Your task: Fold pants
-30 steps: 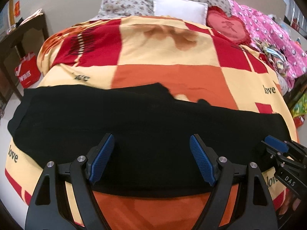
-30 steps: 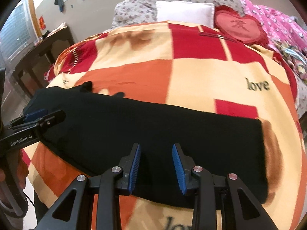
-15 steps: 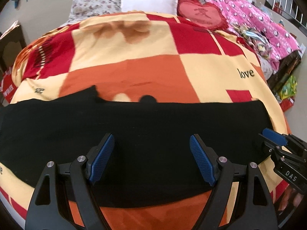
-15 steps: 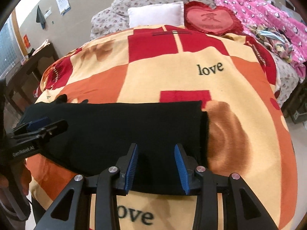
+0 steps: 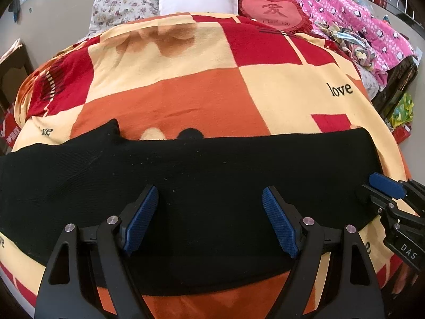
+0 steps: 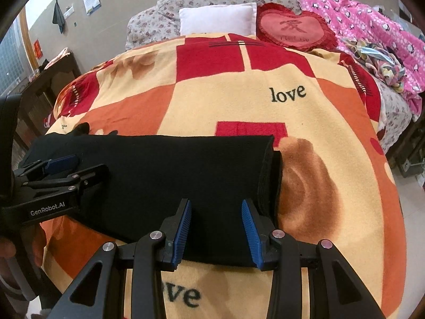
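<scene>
The left gripper (image 5: 209,220) hangs spread wide, holding nothing, above the middle of the one pair of black pants (image 5: 212,180). The right gripper (image 6: 216,228), its jaws just eased somewhat wider, also released and empty, hovers over their right-hand end. The pants lie flat across the checked blanket (image 6: 239,106), beneath both grippers.

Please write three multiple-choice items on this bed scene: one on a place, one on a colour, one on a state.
1. Where do the pants lie?
A on the blanket
B on the floor
C on the white pillow

2. What colour are the pants?
A pink
B black
C white

3. How is the left gripper?
A shut on the pants
B open, empty
C holding a pillow

Answers:
1 A: they lie flat across the blanket.
2 B: the cloth is black throughout.
3 B: its pads stand wide apart, gripping nothing.
</scene>
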The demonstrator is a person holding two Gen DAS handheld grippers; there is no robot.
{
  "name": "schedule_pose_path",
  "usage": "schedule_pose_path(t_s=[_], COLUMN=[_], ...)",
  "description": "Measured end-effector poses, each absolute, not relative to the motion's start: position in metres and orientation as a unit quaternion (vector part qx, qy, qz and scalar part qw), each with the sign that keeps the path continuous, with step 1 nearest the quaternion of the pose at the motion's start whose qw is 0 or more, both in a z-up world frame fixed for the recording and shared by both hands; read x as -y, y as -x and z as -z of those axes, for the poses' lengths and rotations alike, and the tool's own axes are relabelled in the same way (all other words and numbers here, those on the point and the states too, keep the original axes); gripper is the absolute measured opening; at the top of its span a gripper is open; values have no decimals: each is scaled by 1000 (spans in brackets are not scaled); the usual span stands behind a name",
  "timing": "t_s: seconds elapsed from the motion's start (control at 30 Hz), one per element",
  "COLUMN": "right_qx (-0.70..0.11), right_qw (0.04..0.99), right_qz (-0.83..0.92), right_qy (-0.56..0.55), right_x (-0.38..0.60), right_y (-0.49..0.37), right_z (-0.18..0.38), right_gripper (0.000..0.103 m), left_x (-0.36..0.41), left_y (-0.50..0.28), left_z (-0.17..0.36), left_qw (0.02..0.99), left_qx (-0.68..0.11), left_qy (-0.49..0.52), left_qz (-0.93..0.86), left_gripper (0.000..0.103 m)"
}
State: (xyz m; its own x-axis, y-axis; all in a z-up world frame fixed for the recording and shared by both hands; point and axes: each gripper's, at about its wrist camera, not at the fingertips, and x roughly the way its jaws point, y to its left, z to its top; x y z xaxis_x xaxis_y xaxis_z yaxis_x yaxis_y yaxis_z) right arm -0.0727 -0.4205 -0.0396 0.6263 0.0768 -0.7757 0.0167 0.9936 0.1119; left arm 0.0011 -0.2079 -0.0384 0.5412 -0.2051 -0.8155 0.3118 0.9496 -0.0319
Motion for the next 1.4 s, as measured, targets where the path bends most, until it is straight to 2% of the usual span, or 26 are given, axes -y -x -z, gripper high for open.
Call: schedule_pose_path(t_s=[0.57, 0.8, 0.97, 1.1, 1.4], right_qx=[-432, -433, -428, -417, -403], right_qw=[900, 897, 899, 898, 899], right_qz=[-16, -27, 27, -8, -53], right_qy=[-48, -80, -87, -139, -165], right_x=[417, 429, 458, 474, 460], right_y=[72, 82, 104, 110, 95], right_z=[40, 35, 29, 34, 49], right_gripper=[42, 42, 43, 43, 46], left_x=[207, 216, 245, 284, 360], left_y=[-1, -6, -14, -28, -53], left_z=[39, 32, 16, 14, 22], left_qw=[876, 870, 870, 837, 783], left_qx=[-455, -458, -442, -460, -481], left_qy=[-59, -65, -76, -84, -129], left_qz=[147, 168, 206, 283, 372], left_gripper=[81, 81, 81, 81, 81])
